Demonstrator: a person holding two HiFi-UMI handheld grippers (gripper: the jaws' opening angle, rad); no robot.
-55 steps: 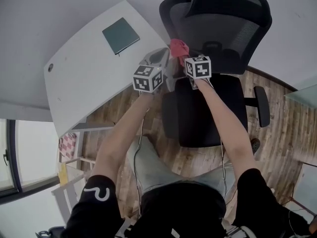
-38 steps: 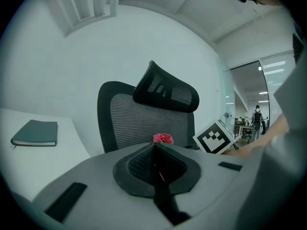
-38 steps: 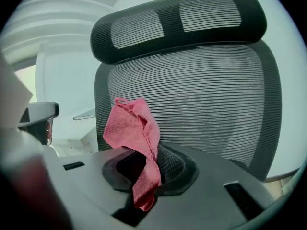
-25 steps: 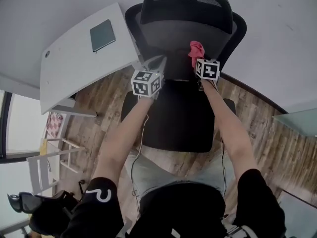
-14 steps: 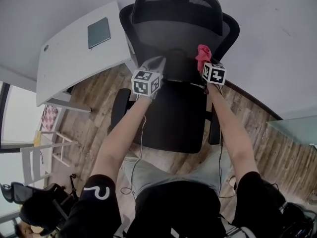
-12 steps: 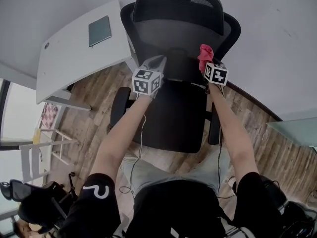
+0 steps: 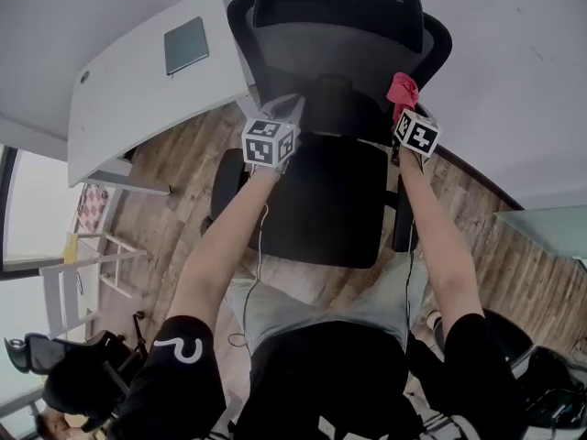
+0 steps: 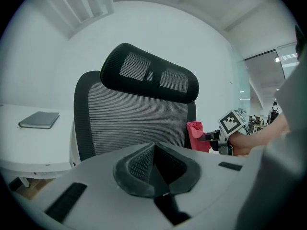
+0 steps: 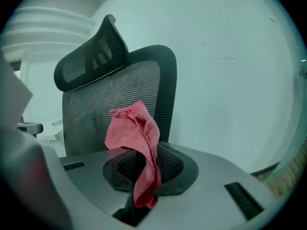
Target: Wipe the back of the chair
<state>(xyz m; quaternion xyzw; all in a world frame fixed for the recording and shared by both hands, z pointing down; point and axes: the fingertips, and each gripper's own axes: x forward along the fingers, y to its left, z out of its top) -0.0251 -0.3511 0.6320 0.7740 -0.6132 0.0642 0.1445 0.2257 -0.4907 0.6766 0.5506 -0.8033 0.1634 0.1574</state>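
Two bare arms (image 7: 229,246) reach up mid-frame, each holding one gripper. The left gripper (image 7: 292,110), at centre, has its jaws pressed together with nothing between them. The right gripper (image 7: 404,110), upper right, is clamped on one red cloth (image 7: 402,88), just beside the right edge of the one black mesh chair back (image 7: 339,49). At upper left, one white desk (image 7: 128,99) carries one dark notebook (image 7: 186,45).
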